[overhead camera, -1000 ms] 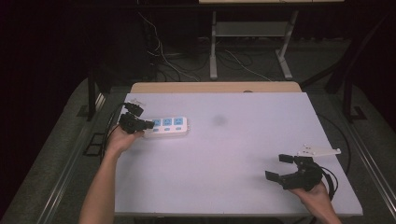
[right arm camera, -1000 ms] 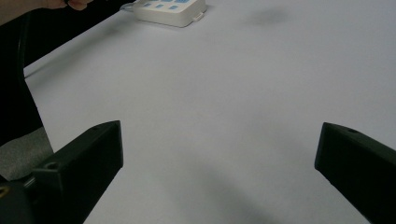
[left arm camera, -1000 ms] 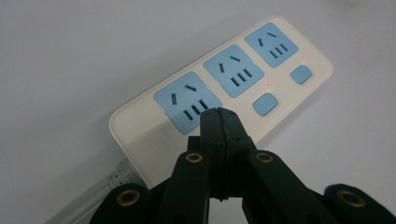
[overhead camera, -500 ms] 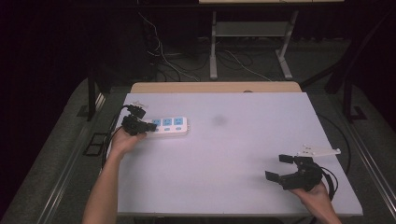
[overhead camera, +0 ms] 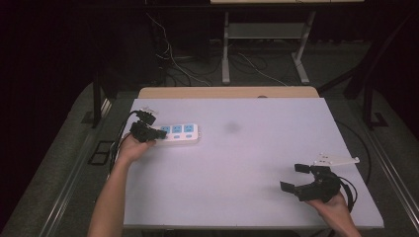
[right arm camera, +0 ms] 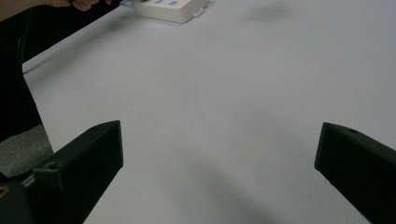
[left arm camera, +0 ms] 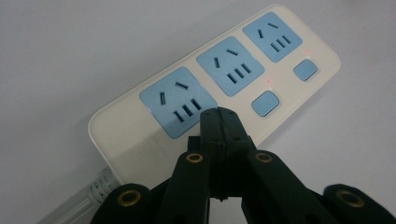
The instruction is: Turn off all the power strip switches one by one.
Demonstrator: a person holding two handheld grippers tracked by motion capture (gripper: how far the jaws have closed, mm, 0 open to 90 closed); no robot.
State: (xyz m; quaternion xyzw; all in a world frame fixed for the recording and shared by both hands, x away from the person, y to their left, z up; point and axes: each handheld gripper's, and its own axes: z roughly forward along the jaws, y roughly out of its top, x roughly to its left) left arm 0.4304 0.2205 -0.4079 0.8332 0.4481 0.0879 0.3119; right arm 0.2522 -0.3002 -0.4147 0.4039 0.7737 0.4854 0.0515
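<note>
**Left hand-held gripper parked over the power strip, right one idling**

So, the white power strip point(overhead camera: 179, 133) lies flat at about 10 o'clock on the counter point(overhead camera: 237, 168), its three blue sockets facing up and its cord end toward the left edge. The left hand-held gripper point(left arm camera: 218, 122) has its jaws pressed together with nothing between them, the tip hovering just above or touching the strip beside the nearest socket; I can't tell which. My guess is the closed tip is meant as a poker for one of the little blue switches point(left arm camera: 265, 103) rather than for grabbing. The right hand-held gripper point(overhead camera: 296, 177) sits down at 5 o'clock, jaws spread wide and empty, well apart from the strip, probably just waiting.
</note>
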